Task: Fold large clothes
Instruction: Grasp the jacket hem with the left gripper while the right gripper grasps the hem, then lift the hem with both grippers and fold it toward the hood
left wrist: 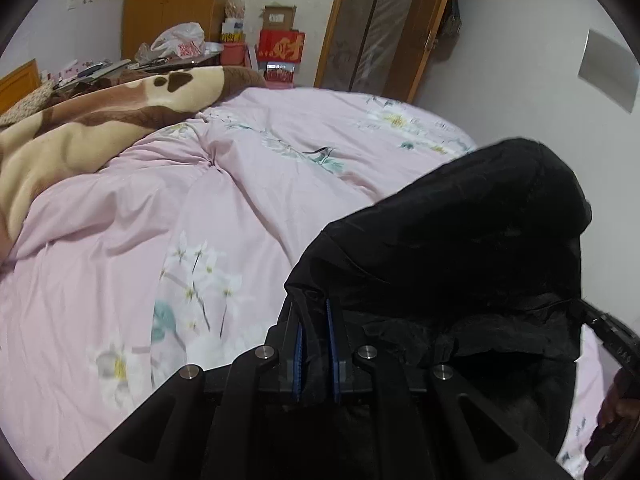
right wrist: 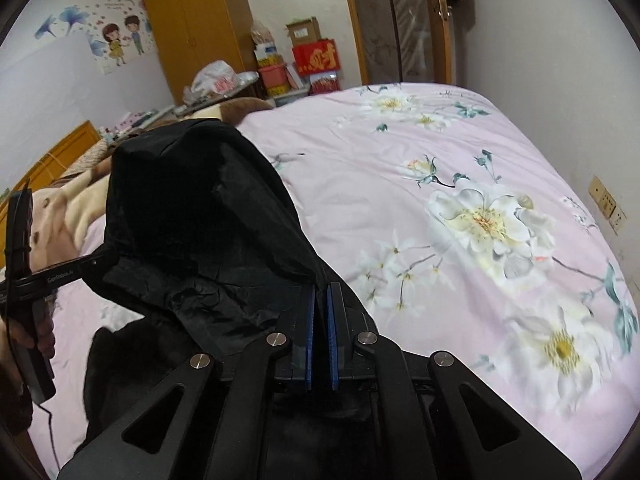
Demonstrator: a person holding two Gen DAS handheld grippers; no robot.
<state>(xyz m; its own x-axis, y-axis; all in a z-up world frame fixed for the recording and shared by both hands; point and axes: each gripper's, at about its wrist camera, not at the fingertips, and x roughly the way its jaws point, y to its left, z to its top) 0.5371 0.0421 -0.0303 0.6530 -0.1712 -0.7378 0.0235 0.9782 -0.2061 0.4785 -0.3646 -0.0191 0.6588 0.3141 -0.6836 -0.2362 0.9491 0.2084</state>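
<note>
The garment [left wrist: 460, 240] hangs between my two grippers, above the bed [left wrist: 200, 208]. My left gripper [left wrist: 318, 312] pinches its left edge, my right gripper [right wrist: 320, 296] its right edge, cloth between the pads of each. Under it lies the quilt [right wrist: 460, 184]. A blanket [left wrist: 80, 132] is heaped on the bed's far left. Beyond that, a wardrobe [right wrist: 188, 24] against the wall, boxes [right wrist: 316, 56] stacked to its right, then a door [right wrist: 396, 20].
</note>
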